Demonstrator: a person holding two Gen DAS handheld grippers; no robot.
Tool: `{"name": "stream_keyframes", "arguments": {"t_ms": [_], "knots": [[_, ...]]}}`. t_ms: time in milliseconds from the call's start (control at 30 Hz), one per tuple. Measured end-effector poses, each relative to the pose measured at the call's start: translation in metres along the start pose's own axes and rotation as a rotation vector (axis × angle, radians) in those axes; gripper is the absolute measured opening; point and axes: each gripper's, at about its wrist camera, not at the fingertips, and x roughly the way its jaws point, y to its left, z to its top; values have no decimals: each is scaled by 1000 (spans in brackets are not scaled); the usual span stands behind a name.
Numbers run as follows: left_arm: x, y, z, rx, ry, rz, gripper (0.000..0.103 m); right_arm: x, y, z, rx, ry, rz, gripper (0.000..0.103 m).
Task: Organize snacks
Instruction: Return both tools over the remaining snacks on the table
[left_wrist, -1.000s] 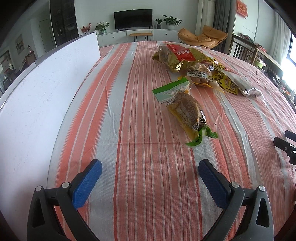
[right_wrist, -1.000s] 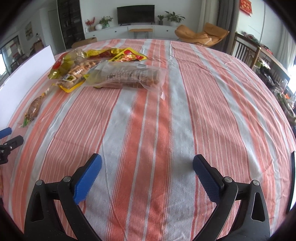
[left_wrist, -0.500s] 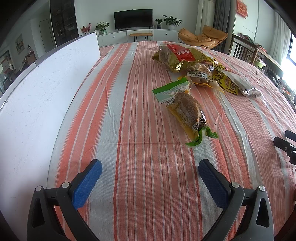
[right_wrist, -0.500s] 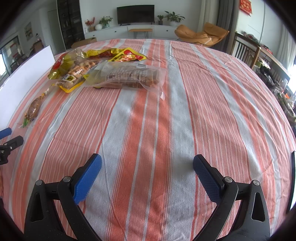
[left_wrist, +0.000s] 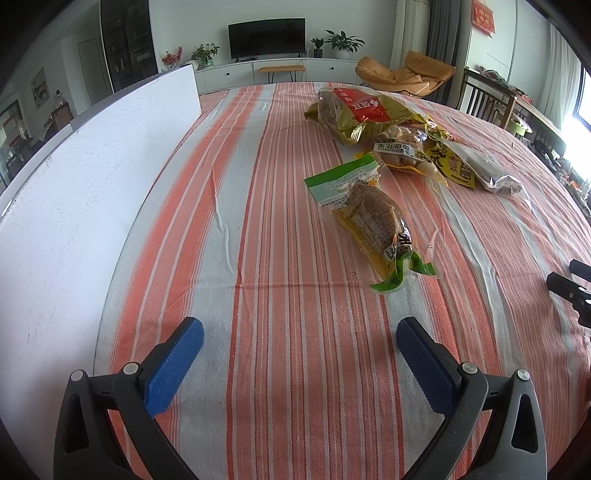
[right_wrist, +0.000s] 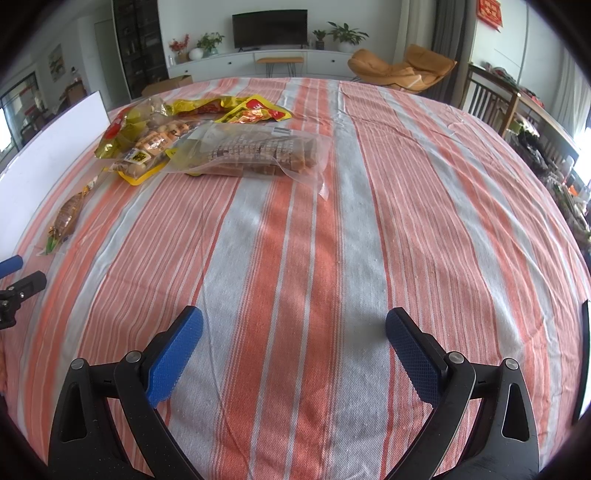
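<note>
- Your left gripper (left_wrist: 299, 343) is spread wide over bare striped cloth (left_wrist: 258, 258), with nothing between its blue pads (left_wrist: 173, 365).
- Your right gripper (right_wrist: 293, 338) is likewise spread wide and empty, well apart from every packet.
- A white board (left_wrist: 74, 206) stands upright along the left edge of the table, walling off that side.
- You have open cloth in front of both grippers; the whole right half of the table, seen from the right wrist, lies bare up to the far edge.
- A chair (right_wrist: 487, 103) stands beyond the far right edge.
- The nearest snack is a green-ended packet (left_wrist: 369, 221), lying flat ahead and to the right of your left gripper, apart from the others. It shows brown contents through clear film.
- Behind it, the pile sits near the far left of the table: a gold bag (left_wrist: 354, 114) with a red label, a peanut packet (left_wrist: 402, 151), a yellow packet (right_wrist: 255, 110) and a clear bag (right_wrist: 258, 155) of brown pieces, overlapping one another.
</note>
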Motion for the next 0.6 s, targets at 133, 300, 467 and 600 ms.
{"name": "stream_keyframes", "arguments": {"t_ms": [133, 300, 467, 600], "knots": [[0, 0, 0, 0, 0, 0, 103, 0, 0, 0, 0, 0, 0, 100], [0, 0, 0, 0, 0, 0, 103, 0, 0, 0, 0, 0, 0, 100], [1, 0, 0, 0, -1, -1, 103, 0, 0, 0, 0, 0, 1, 100], [-6, 1, -3, 9, -4, -28, 103, 0, -1, 0, 1, 0, 0, 100]]}}
